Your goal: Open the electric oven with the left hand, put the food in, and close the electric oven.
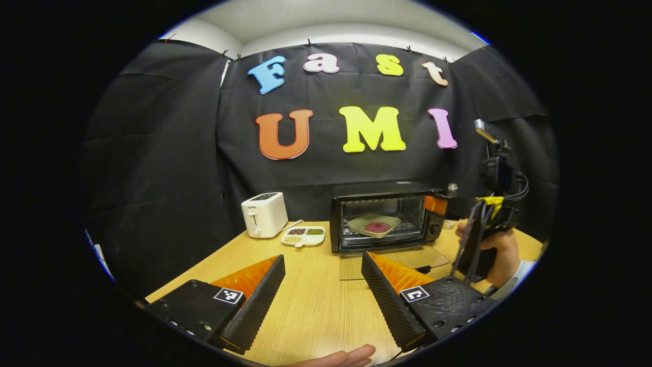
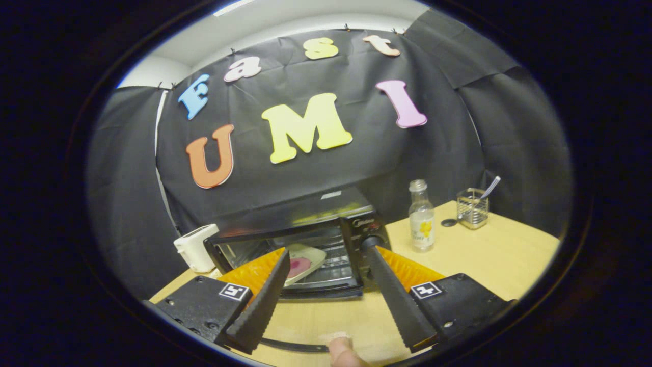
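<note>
black electric oven [image 1: 385,216] is sitting at the back of the wooden table [image 1: 316,300], its glass door [image 1: 392,261] hanging open and lying flat on the tabletop. food [image 1: 377,227], a dark red round piece on a pale plate [image 1: 374,223], is resting on the rack inside the oven. i'm holding my left gripper [image 1: 322,270] spread wide and gripping nothing, low over the table and well apart from the door. my right gripper [image 2: 328,267] is also gaping with nothing between its fingers, pointing into the oven mouth near the control panel. white toaster [image 1: 264,214] and a divided snack dish [image 1: 303,236] are sitting left of the oven; a clear bottle [image 2: 422,216] and a metal mesh holder [image 2: 472,208] are standing on its right.
</note>
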`<state>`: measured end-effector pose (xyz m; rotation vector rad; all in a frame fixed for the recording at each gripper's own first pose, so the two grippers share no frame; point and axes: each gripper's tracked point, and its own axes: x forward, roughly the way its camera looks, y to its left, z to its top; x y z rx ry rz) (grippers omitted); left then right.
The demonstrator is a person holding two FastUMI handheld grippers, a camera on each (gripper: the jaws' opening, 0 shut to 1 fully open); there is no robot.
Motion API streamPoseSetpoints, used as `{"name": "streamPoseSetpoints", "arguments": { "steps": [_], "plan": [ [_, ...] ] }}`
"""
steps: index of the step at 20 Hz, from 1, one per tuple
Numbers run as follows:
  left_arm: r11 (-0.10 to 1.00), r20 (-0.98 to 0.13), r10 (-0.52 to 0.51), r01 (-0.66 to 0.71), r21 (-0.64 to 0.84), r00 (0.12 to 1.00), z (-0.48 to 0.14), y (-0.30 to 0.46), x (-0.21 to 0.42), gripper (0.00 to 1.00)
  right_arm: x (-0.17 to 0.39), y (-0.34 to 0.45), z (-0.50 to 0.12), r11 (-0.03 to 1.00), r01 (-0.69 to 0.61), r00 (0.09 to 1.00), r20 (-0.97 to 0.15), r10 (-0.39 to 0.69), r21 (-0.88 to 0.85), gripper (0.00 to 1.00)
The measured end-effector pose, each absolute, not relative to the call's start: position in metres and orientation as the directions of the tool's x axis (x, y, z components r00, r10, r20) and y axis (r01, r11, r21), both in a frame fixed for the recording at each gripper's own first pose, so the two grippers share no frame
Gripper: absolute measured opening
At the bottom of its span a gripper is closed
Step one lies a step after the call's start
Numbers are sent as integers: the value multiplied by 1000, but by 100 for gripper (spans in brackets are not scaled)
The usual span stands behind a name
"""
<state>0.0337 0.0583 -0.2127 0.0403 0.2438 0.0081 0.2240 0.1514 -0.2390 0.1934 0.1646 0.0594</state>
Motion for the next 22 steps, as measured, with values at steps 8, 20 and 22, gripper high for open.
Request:
{"name": "streamPoseSetpoints", "arguments": {
  "steps": [8, 20, 22],
  "plan": [
    [997, -343, -73, 68, -27, 936, -236, 9, 45, 96, 178, 69, -147, 991, -43, 998, -43, 48, 123, 95],
    [987, -522, -154, 159, -34, 839, -300, -60, 67, 96, 108, -2, -35, 999, -42, 995, 95, 45, -27, 96],
    [984, -557, -169, 174, -43, 813, -316, -72, 72, 97, 102, -13, -22, 999, -44, 993, 110, 45, -15, 96]
  ]
}}
